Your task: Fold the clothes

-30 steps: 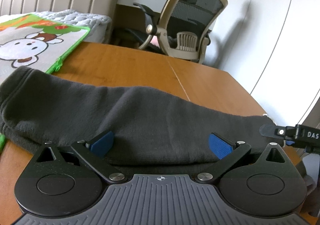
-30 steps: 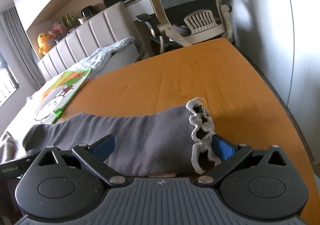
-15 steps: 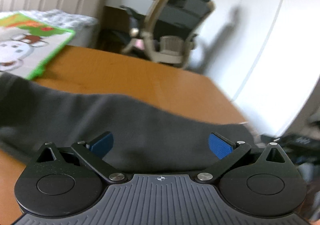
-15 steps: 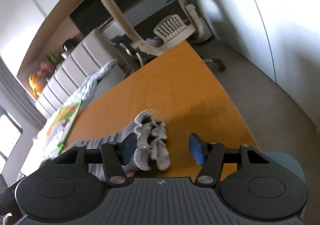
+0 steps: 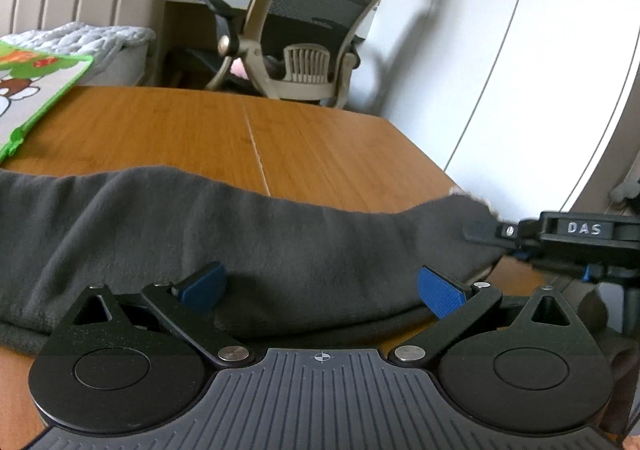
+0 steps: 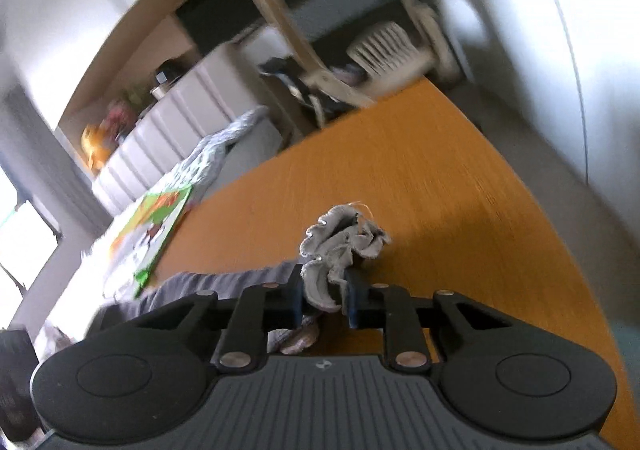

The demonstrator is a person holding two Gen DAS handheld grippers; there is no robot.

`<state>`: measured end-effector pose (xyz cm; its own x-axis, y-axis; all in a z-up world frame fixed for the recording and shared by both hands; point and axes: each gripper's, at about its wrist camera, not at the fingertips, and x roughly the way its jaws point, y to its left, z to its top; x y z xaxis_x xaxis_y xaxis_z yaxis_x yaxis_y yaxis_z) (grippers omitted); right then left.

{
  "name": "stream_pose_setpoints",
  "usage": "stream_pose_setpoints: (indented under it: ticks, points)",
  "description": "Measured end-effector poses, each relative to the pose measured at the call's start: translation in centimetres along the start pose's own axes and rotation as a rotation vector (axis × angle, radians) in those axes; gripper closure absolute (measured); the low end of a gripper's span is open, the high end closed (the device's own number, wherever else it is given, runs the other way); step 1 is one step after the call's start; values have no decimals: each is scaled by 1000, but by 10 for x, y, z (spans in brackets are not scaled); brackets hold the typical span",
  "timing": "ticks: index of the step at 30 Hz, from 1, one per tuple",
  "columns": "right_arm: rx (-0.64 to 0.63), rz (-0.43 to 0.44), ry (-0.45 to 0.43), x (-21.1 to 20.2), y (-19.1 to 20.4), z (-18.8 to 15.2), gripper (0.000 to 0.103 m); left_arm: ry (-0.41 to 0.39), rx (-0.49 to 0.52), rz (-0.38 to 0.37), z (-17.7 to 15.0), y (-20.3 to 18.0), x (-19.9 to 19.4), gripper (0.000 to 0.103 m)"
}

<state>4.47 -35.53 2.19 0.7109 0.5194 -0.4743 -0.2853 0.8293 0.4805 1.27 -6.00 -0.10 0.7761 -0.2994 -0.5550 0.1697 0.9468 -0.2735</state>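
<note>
Right gripper (image 6: 323, 296) pinches the sock (image 5: 248, 238) cuff. Left gripper (image 5: 320, 286) gapes, empty; the sock may drag instead of folding.

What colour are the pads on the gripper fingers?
Blue. The pads show best in the left wrist view, on the open left gripper.

Soft daylight, fisheye bending at the edges, heavy motion blur across the right wrist view.
</note>
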Motion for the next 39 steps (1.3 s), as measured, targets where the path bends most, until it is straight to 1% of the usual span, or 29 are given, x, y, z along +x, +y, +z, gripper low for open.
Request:
stream_pose_setpoints:
  ticks: [4, 7, 9, 13, 15, 18, 19, 22, 23, 26, 27, 28, 29, 31, 34, 35, 38, 39]
  points:
    - [-206, -20, -17, -1, 36, -5, 83, -3, -9, -5, -1, 1, 0, 0]
    - [-321, -40, -19, 5, 56, -14, 83, -11, -26, 4, 1, 5, -3, 0]
    - [-384, -46, -6, 9, 68, -20, 83, -20, -45, 19, 4, 9, -7, 0]
    - [-561, -86, 0, 16, 93, -42, 83, -53, -58, 6, 20, 11, -19, 0]
    - [-597, -93, -3, 16, 100, -48, 82, -71, -51, -7, 29, 9, -24, 0]
    - [-624, -104, -8, 15, 106, -54, 82, -79, 20, -30, 45, -7, -22, 2]
    - [-626, -108, -9, 15, 108, -55, 81, -73, 56, -30, 49, -15, -18, 5]
    - [-627, -111, -11, 13, 110, -57, 79, -36, 165, -14, 56, -37, 1, 30]
    - [-627, -111, -11, 11, 109, -57, 78, -19, 185, -4, 56, -41, 9, 31]
    - [-616, -92, -12, 12, 106, -56, 77, 47, 199, 45, 50, -40, 35, 30]
    - [-608, -72, -9, 9, 103, -56, 74, 66, 202, 68, 46, -38, 42, 29]
    - [-595, -53, -7, 6, 100, -55, 68, 79, 200, 89, 43, -34, 49, 26]
    - [-576, -38, -8, 1, 95, -53, 66, 89, 187, 98, 40, -28, 53, 22]
    - [-537, -8, -10, -10, 87, -51, 62, 86, 137, 71, 37, -13, 54, 19]
    - [-478, 36, -13, -25, 74, -47, 60, 82, 132, 56, 35, -8, 51, 19]
    - [-440, 52, -10, -29, 68, -45, 59, 81, 131, 54, 35, -7, 50, 19]
    - [-242, 78, -9, -36, 40, -36, 57, 71, 136, 54, 33, -7, 49, 18]
    - [-175, 82, -10, -36, 31, -33, 54, 68, 137, 54, 32, -7, 49, 18]
